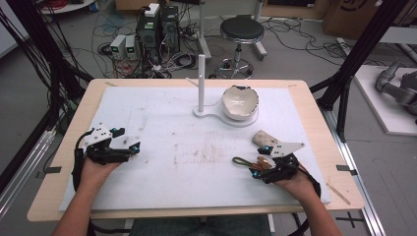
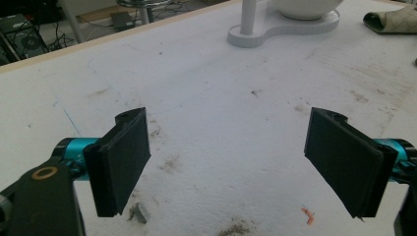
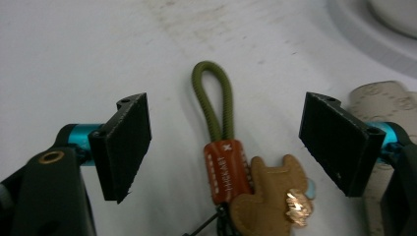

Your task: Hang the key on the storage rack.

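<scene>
Right gripper view: keychain (image 3: 231,167) between the right hand-held gripper's (image 3: 223,142) spread jaws.

Bright, even overhead light; soft shadows, gripper views slightly blurred.

The left gripper (image 2: 227,164) hangs wide open over the stained white mat (image 2: 206,98) (white stand (image 2: 275,29) at one o'clock).

A keychain (image 3: 231,162) with an olive cord loop, orange leather band and tan leather charm lies flat on the bench, seemingly untouched.
</scene>
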### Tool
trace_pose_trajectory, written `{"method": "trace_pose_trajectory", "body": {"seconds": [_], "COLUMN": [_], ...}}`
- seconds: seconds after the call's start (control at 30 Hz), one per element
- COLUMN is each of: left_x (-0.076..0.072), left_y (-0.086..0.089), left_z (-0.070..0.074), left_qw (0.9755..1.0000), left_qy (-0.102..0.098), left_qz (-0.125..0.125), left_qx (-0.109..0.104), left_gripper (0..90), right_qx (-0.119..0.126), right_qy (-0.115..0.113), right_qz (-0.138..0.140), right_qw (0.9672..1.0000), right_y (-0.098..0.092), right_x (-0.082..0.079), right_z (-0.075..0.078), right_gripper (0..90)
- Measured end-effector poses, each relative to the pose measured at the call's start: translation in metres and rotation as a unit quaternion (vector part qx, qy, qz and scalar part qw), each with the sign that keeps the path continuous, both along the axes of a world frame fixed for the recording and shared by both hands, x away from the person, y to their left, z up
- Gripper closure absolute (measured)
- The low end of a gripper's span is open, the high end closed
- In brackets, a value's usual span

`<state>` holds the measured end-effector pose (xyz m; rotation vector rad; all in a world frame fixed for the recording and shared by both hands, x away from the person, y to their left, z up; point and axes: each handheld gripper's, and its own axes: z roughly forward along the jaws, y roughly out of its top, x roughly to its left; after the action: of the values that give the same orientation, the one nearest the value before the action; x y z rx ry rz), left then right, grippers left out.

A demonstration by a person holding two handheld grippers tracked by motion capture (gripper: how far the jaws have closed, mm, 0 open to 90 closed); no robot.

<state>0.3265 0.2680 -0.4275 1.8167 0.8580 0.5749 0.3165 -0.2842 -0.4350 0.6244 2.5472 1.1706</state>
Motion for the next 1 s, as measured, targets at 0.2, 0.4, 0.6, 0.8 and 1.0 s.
{"method": "trace_pose_trajectory", "body": {"seconds": [0.2, 0.4, 0.6, 0.8, 1.0], "left_x": [0.0, 0.0, 0.0, 0.0, 0.0], "left_y": [-0.001, -0.001, -0.002, -0.003, -0.003], "left_z": [0.0, 0.0, -0.001, -0.001, 0.0], "left_qw": [1.0, 1.0, 1.0, 1.0, 1.0], "left_qy": [0.0, 0.0, 0.0, 0.0, 0.0], "left_qz": [-0.003, -0.004, -0.006, -0.007, -0.007], "left_qx": [0.0, 0.001, 0.0, 0.003, 0.002], "left_gripper": [17.3, 17.3, 17.3, 17.3, 17.3], "right_qx": [-0.04, -0.051, -0.046, -0.046, -0.051], "right_qy": [0.043, 0.05, 0.052, 0.051, 0.038], "right_qz": [0.029, 0.019, 0.017, 0.023, 0.018], "right_qw": [0.9978, 0.9973, 0.9974, 0.9973, 0.9978], "right_y": [0.004, -0.004, -0.007, -0.007, -0.006], "right_x": [0.001, 0.004, 0.006, 0.004, 0.002], "right_z": [-0.01, -0.013, -0.013, -0.012, -0.007], "right_gripper": [33.5, 44.1, 48.1, 71.2, 77.9]}}
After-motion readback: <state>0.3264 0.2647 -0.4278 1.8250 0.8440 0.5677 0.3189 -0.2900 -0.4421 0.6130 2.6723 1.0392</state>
